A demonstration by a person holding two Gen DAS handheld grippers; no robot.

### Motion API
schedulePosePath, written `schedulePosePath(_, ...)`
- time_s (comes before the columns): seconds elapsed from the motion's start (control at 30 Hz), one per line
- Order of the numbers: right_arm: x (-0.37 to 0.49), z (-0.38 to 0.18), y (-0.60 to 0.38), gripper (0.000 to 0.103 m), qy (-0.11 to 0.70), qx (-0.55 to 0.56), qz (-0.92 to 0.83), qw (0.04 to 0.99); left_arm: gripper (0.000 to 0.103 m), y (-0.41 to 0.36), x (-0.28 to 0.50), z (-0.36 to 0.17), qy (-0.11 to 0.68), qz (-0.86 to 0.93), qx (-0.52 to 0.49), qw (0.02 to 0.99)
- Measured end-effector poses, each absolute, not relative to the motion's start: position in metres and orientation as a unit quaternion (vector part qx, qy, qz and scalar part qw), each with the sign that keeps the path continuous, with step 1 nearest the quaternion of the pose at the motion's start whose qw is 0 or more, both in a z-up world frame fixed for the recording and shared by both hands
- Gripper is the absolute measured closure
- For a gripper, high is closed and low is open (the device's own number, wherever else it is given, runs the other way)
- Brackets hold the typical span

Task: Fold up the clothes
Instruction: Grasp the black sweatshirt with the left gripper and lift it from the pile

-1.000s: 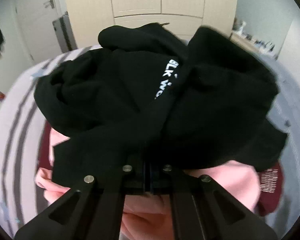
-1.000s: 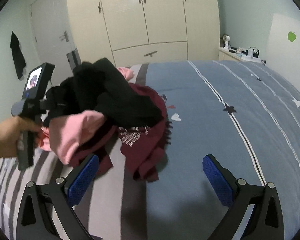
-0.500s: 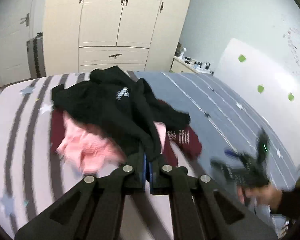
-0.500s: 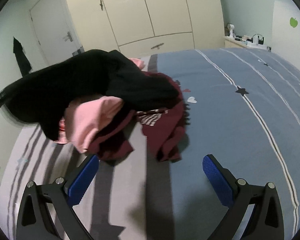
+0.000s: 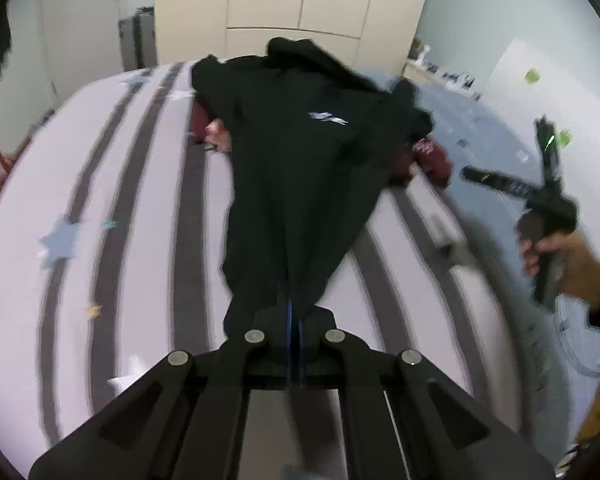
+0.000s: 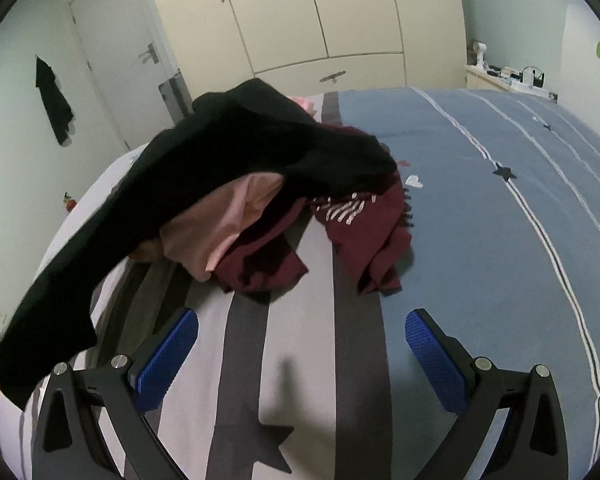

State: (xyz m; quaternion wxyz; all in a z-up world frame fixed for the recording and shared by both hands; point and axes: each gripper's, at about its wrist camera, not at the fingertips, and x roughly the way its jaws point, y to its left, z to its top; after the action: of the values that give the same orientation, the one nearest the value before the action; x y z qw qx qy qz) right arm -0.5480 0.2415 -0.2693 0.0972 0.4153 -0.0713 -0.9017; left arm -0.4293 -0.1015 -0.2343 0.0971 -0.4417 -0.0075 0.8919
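Note:
A black sweatshirt (image 5: 300,168) with a small white logo stretches taut from the clothes pile toward me, its edge pinched in my left gripper (image 5: 294,316), which is shut on it. In the right wrist view the same black sweatshirt (image 6: 204,184) runs in a long band from the pile off the lower left. Under it lie a pink garment (image 6: 228,216) and a maroon garment (image 6: 364,232) with white print. My right gripper (image 6: 300,352) hangs open over the striped bedspread, nothing between its blue pads (image 6: 168,352). A hand holds the right gripper (image 5: 548,208) at the right of the left wrist view.
The bed (image 6: 480,240) has a grey-striped white half and a blue half with stars. Cream wardrobes (image 6: 316,12) and a white door (image 6: 120,60) stand behind it. A dark garment (image 6: 54,100) hangs on the left wall. A low shelf (image 6: 508,80) with small items sits at the far right.
My left gripper has pulled back from the pile, drawing the black sweatshirt out into a long stretched band and uncovering the pink and maroon garments. The right gripper has drifted slightly, still open.

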Motion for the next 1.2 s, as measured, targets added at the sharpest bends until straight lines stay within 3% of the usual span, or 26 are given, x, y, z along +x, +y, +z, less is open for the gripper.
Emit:
schedulePosePath(0.07,-0.545,-0.273,0.243,0.000,-0.072,0.420,-0.900,0.096,0.098,-0.096,-0.431,-0.227,0.001,0.901,-0.426,0.088)
schedulePosePath(0.1,-0.544,-0.273,0.245,0.000,-0.073,0.422,-0.899,0.095,0.091,-0.087,-0.437,-0.224,0.003,0.904,-0.418,0.092)
schedulePosePath(0.17,-0.542,-0.274,0.247,0.000,-0.075,0.424,-0.898,0.093,0.067,-0.066,-0.452,-0.221,0.009,0.908,-0.405,0.109)
schedulePosePath(0.23,-0.542,-0.274,0.251,0.000,-0.078,0.425,-0.897,0.089,0.034,-0.038,-0.470,-0.223,0.020,0.908,-0.398,0.131)
schedulePosePath(0.3,-0.542,-0.272,0.254,0.000,-0.082,0.426,-0.897,0.085,0.020,-0.014,-0.487,-0.232,0.023,0.910,-0.390,0.141)
schedulePosePath(0.37,-0.544,-0.271,0.257,0.000,-0.084,0.426,-0.897,0.082,0.018,0.011,-0.505,-0.248,0.037,0.908,-0.392,0.141)
schedulePosePath(0.6,-0.542,-0.270,0.264,0.000,-0.084,0.426,-0.898,0.077,0.018,0.067,-0.583,-0.335,0.148,0.882,-0.439,0.088)
schedulePosePath(0.7,-0.539,-0.273,0.268,0.000,-0.078,0.427,-0.897,0.078,0.025,0.061,-0.605,-0.357,0.155,0.876,-0.453,0.065)
schedulePosePath(0.77,-0.536,-0.277,0.271,0.000,-0.075,0.428,-0.897,0.078,0.047,0.054,-0.611,-0.359,0.138,0.877,-0.454,0.080)
schedulePosePath(0.8,-0.535,-0.279,0.273,0.000,-0.076,0.430,-0.897,0.077,0.078,0.053,-0.613,-0.357,0.146,0.878,-0.450,0.080)
schedulePosePath(0.83,-0.535,-0.283,0.275,0.000,-0.078,0.433,-0.895,0.074,0.099,0.048,-0.614,-0.353,0.139,0.880,-0.448,0.076)
schedulePosePath(0.97,-0.533,-0.295,0.281,0.000,-0.091,0.443,-0.890,0.064,0.100,0.012,-0.606,-0.315,0.049,0.900,-0.423,0.091)
schedulePosePath(1.2,-0.538,-0.291,0.272,0.000,-0.098,0.445,-0.887,0.073,0.100,-0.028,-0.559,-0.222,0.003,0.928,-0.347,0.139)
